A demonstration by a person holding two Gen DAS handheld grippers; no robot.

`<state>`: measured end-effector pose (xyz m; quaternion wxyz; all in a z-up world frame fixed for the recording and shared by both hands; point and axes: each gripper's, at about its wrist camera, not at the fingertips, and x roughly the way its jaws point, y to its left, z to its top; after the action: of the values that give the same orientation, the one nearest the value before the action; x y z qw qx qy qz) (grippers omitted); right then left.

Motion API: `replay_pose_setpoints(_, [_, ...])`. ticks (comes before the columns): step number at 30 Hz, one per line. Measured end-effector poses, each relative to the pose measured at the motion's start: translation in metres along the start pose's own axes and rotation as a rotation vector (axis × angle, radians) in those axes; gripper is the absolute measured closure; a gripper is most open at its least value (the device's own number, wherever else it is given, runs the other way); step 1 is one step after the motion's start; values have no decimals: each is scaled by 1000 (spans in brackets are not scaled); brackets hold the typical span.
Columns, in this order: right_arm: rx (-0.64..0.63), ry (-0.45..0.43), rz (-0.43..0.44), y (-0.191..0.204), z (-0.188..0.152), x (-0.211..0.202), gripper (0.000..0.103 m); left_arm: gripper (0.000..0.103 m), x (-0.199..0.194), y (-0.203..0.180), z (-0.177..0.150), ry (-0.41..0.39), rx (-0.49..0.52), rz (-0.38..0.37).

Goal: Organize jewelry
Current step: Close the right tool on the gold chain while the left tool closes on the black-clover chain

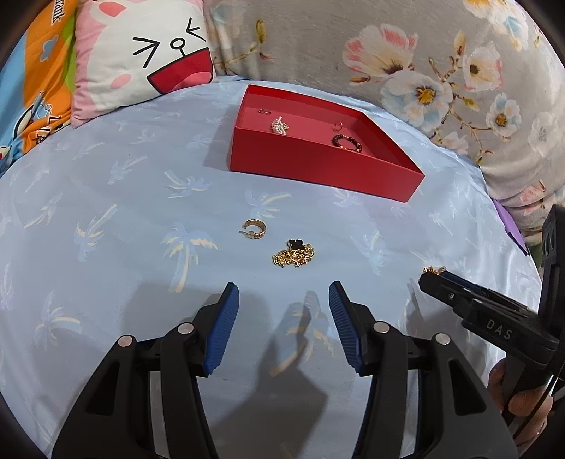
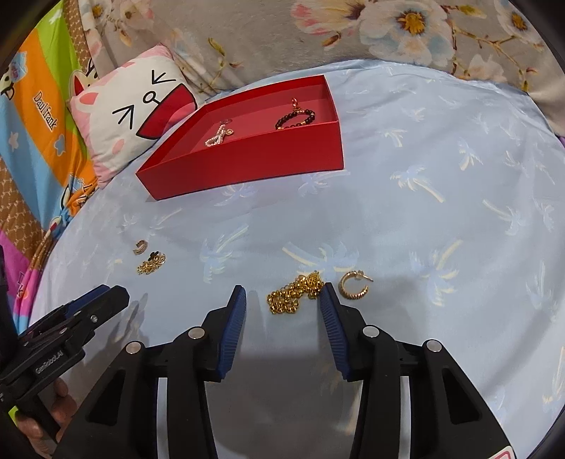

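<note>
A red box (image 1: 317,166) (image 2: 247,162) lies on the blue sheet and holds a pearl piece (image 1: 279,125) (image 2: 219,136), a dark bead bracelet (image 1: 346,142) (image 2: 296,118) and small rings. My left gripper (image 1: 284,291) is open, just short of a gold chain with a black clover (image 1: 295,253) (image 2: 151,263) and a gold hoop earring (image 1: 255,228) (image 2: 141,246). My right gripper (image 2: 284,293) is open with a bunched gold chain (image 2: 295,293) between its fingertips. A second gold hoop (image 2: 354,285) lies just to the right.
A cartoon cat pillow (image 1: 141,56) (image 2: 130,116) and a floral quilt (image 1: 423,63) (image 2: 388,31) border the sheet behind the box. The right gripper's body (image 1: 487,310) shows at the left view's right edge; the left gripper (image 2: 70,325) shows at the right view's left.
</note>
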<state>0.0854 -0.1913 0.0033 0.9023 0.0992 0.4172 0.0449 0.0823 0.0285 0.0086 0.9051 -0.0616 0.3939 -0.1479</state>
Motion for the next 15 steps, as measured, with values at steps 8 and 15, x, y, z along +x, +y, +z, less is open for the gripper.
replay_pose_setpoints(8, [-72,-5,-88,10,3,8,76,52,2,1,1,10,-11,-5])
replay_pose_setpoints(15, [-70,-2,-103,7,4,8,95,53,6,1,4,13,-17,-5])
